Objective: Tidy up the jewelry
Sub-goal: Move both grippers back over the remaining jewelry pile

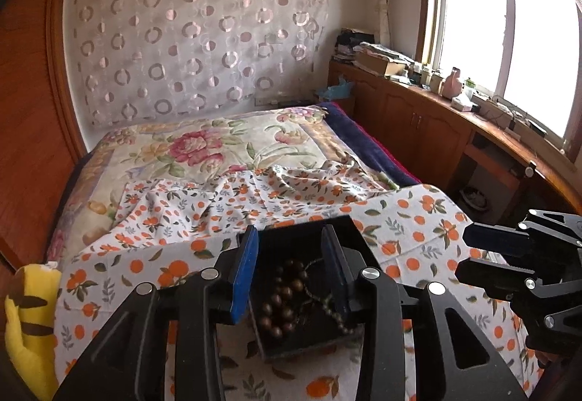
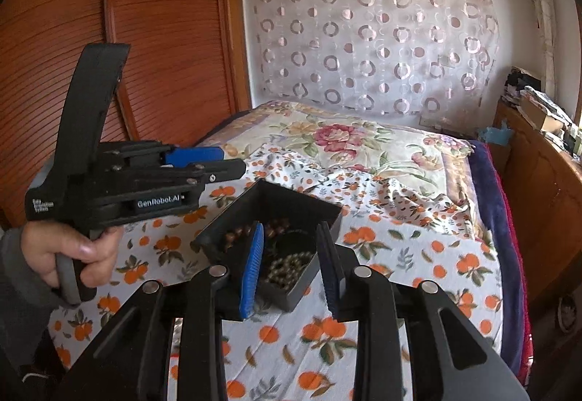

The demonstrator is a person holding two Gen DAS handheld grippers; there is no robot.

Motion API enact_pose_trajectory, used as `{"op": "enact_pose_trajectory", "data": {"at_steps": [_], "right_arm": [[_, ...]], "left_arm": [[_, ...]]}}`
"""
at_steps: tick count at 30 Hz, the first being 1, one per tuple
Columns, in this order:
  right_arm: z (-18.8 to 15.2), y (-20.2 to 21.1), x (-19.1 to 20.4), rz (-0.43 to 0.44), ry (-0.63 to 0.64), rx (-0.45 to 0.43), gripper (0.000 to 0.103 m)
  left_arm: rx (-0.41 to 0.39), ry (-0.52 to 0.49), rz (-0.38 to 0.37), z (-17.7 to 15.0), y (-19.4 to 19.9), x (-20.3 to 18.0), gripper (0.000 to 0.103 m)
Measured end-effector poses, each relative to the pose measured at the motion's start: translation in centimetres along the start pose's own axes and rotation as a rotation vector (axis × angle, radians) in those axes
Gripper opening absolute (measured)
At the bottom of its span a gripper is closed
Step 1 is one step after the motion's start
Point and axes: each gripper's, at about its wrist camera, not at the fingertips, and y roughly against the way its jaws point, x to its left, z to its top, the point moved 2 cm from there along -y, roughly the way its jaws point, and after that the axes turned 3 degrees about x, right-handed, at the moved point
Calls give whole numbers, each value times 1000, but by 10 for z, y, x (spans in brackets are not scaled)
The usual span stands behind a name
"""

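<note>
A black open-topped jewelry box [image 1: 291,292] sits on an orange-print sheet [image 1: 400,219] spread over a bed. Inside it lie a dark brown bead bracelet [image 1: 282,302] toward one side and a strand of paler, olive-toned beads [image 2: 287,268] toward the other.

Your left gripper [image 1: 289,255] hovers over the box with its blue-padded fingers parted and nothing between them. Your right gripper [image 2: 291,262] is poised the same way over the pale strand, fingers apart and gripping nothing.

To do this step well, lower only one gripper at a time, set its fingers either side of a single strand, and close gently so the beads do not roll away. Hold the box wall with the other if the box slides on the soft sheet.

The gripper fingers cover part of the box interior, so any further pieces there are hidden. Whether the strands are tangled is hard to make out. The box's near corner is cut off behind the gripper frames.
</note>
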Motion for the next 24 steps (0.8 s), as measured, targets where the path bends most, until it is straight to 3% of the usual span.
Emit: {"op": "enact_pose_trajectory", "data": {"at_steps": [8, 17, 24], "right_arm": [[-40, 8, 27, 30, 4, 13, 33], [-84, 10, 49, 55, -12, 63, 35], [-105, 6, 60, 64, -14, 95, 37]], "left_arm": [[36, -24, -5, -45, 32, 7, 43], [132, -17, -24, -111, 46, 16, 43], [189, -10, -49, -144, 43, 14, 43]]}}
